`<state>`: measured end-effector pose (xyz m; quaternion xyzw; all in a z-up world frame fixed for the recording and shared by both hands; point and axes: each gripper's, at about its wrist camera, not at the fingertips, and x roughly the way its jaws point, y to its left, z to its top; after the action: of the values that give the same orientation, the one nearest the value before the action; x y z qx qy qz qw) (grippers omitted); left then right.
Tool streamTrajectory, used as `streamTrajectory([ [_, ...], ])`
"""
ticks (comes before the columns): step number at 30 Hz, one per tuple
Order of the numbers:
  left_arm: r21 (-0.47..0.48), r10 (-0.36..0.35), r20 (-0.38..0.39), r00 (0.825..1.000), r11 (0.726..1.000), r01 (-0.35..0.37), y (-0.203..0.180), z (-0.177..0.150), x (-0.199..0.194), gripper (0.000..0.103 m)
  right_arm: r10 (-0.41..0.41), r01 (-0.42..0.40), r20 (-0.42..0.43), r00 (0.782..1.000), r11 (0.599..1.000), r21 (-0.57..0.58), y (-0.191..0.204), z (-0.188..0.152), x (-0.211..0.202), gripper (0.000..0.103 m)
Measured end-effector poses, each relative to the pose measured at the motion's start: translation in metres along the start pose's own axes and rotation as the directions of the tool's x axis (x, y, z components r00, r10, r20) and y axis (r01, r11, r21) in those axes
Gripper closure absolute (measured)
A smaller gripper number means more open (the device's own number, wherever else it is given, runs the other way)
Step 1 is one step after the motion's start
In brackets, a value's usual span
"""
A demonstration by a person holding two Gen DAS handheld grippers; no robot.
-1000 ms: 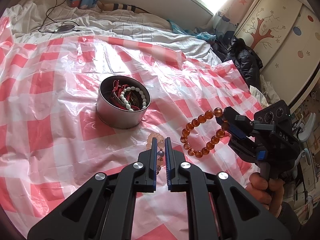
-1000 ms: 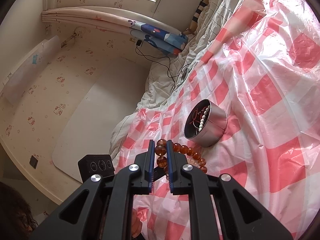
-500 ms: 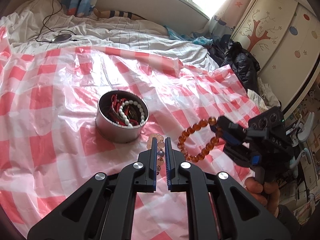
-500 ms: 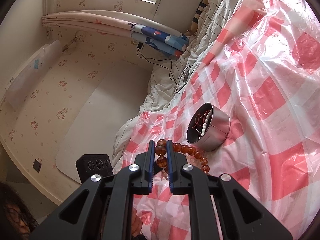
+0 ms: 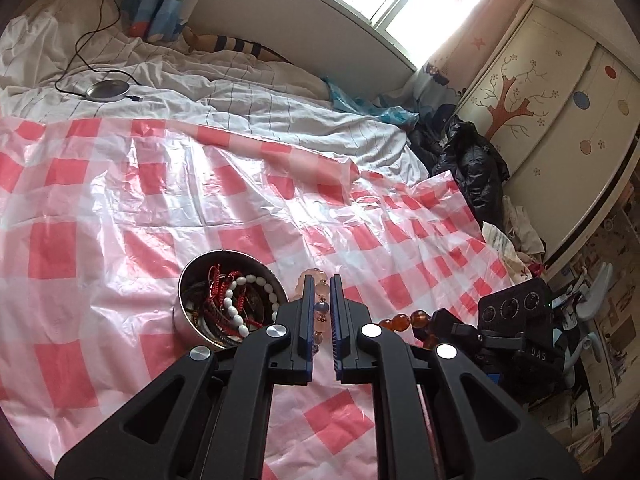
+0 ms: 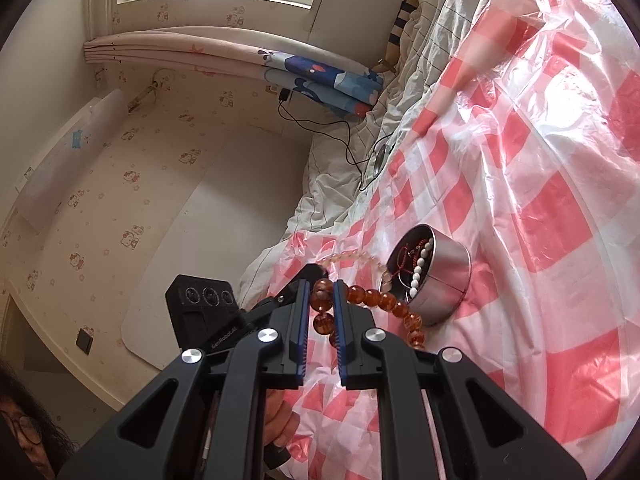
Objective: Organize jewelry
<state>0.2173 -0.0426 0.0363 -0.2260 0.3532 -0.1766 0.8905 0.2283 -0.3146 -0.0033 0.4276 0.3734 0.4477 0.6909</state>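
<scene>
A round metal tin [image 5: 188,312] [image 6: 448,280] with red cords and a white bead bracelet [image 5: 236,304] inside sits on the red-and-white checked plastic sheet. My left gripper [image 5: 320,284] is shut on a pale pink bead bracelet [image 5: 320,292], which also shows in the right wrist view [image 6: 352,258], held just right of the tin. My right gripper [image 6: 322,286] is shut on an amber bead bracelet [image 6: 380,300], whose beads show in the left wrist view [image 5: 404,320], lifted near the tin.
The checked sheet [image 5: 200,200] covers a bed with a white quilt [image 5: 240,96]. A round charger with cable [image 5: 108,90] lies on the quilt. A dark jacket [image 5: 468,164] and a wardrobe [image 5: 560,100] stand at the right.
My left gripper has lifted the pale pink bracelet off the sheet and tilted up. My right gripper with the amber bracelet has moved closer to the left gripper and the tin.
</scene>
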Motion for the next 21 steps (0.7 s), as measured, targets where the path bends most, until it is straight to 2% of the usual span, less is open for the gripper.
streamTrajectory([
  [3, -0.006, 0.026, -0.014, 1.0, 1.0, -0.026, 0.008, 0.006, 0.017, 0.096, 0.006, -0.006, -0.006, 1.0, 1.0, 0.003, -0.002, 0.005, 0.006, 0.09],
  [5, 0.007, 0.105, -0.053, 0.993, 0.995, -0.104, 0.017, 0.009, 0.035, 0.096, 0.007, -0.007, -0.014, 1.0, 1.0, 0.01, -0.005, 0.008, 0.011, 0.09],
  [7, 0.041, 0.233, -0.129, 0.964, 0.972, -0.229, 0.028, 0.006, 0.055, 0.096, 0.005, -0.004, -0.019, 1.0, 1.0, 0.013, -0.007, 0.01, 0.016, 0.09],
  [9, 0.046, 0.299, -0.168, 0.939, 0.954, -0.296, 0.038, 0.003, 0.06, 0.095, 0.009, -0.009, -0.022, 1.0, 1.0, 0.007, -0.006, 0.015, 0.023, 0.09],
  [11, 0.03, 0.294, -0.164, 0.942, 0.956, -0.293, 0.04, 0.008, 0.051, 0.088, 0.028, -0.028, -0.012, 1.0, 1.0, -0.002, -0.003, 0.021, 0.029, 0.09],
  [13, 0.032, 0.31, -0.108, 0.945, 0.951, -0.309, 0.039, 0.013, 0.033, 0.065, 0.046, -0.046, -0.001, 0.999, 0.999, -0.006, 0.001, 0.028, 0.036, 0.09],
  [15, 0.02, 0.318, -0.066, 0.946, 0.948, -0.318, 0.039, 0.016, 0.017, 0.056, 0.046, -0.046, 0.001, 0.999, 0.999, -0.019, 0.005, 0.032, 0.044, 0.09],
  [16, 0.007, 0.314, -0.055, 0.948, 0.949, -0.314, 0.041, 0.018, 0.01, 0.056, 0.027, -0.027, -0.004, 1.0, 0.999, -0.03, 0.007, 0.032, 0.046, 0.09],
  [18, -0.012, 0.307, -0.047, 0.951, 0.951, -0.308, 0.045, 0.02, 0.0, 0.056, -0.113, 0.108, -0.047, 0.993, 0.99, -0.096, 0.012, 0.031, 0.049, 0.088],
  [19, -0.02, 0.308, -0.043, 0.951, 0.951, -0.309, 0.046, 0.02, -0.004, 0.055, -0.228, 0.212, -0.098, 0.969, 0.965, -0.154, 0.013, 0.026, 0.053, 0.074],
  [20, -0.029, 0.305, -0.037, 0.951, 0.951, -0.307, 0.047, 0.02, -0.008, 0.055, -0.321, 0.291, -0.136, 0.937, 0.935, -0.202, 0.012, 0.019, 0.056, 0.052],
  [21, -0.034, 0.301, -0.032, 0.953, 0.953, -0.302, 0.046, 0.02, -0.013, 0.054, -0.403, 0.358, -0.158, 0.901, 0.899, -0.252, 0.011, 0.011, 0.058, 0.043],
])
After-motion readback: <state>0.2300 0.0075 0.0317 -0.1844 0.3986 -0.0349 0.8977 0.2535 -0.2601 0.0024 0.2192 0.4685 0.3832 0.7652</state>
